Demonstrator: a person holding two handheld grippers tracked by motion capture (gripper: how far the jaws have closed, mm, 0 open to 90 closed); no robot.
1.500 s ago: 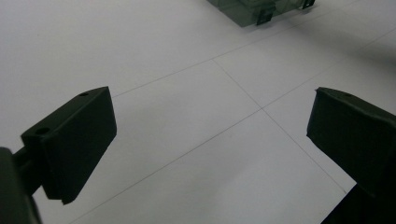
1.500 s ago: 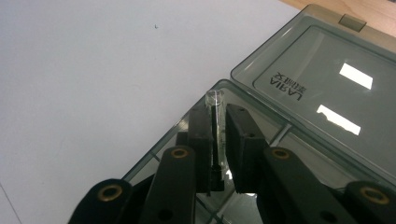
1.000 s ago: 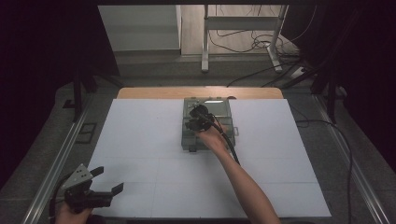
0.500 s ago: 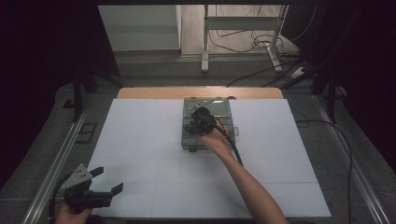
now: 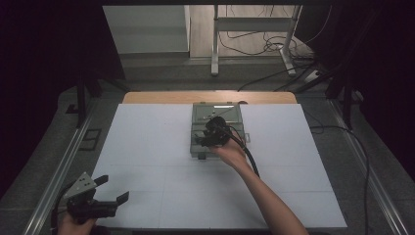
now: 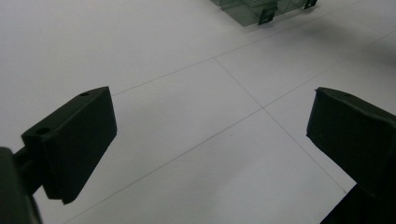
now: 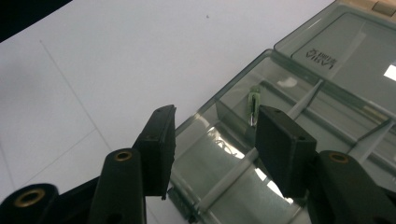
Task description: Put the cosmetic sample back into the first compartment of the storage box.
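A: Where is the right gripper (image 5: 211, 133) in the high view?

B: Just above the middle of the frame, over the clear compartment box (image 5: 198, 147) that sits on the white table sheet (image 5: 147, 147). The person's right forearm runs up to it from the bottom right.

A: And its jaws?

B: Apart, and they have just been opening. In the right gripper view the right gripper (image 7: 212, 135) shows 2 black pads with a gap between them, and nothing is clamped there. Through that gap you see the compartment box (image 7: 299, 79), its lid lying open toward the upper right of the frame.

A: Anything inside the box?

B: A small green piece (image 7: 253, 106) stands in 1 compartment, just above the right pad and apart from both pads. I cannot tell what it is.

A: The left gripper (image 5: 98, 200)?

B: Lower left corner of the high view, at the sheet's near edge, well apart from the box. In the left gripper view the left gripper (image 6: 210, 135) has its jaws wide apart over bare sheet, and the box's corner (image 6: 261, 11) peeks in at the top edge.
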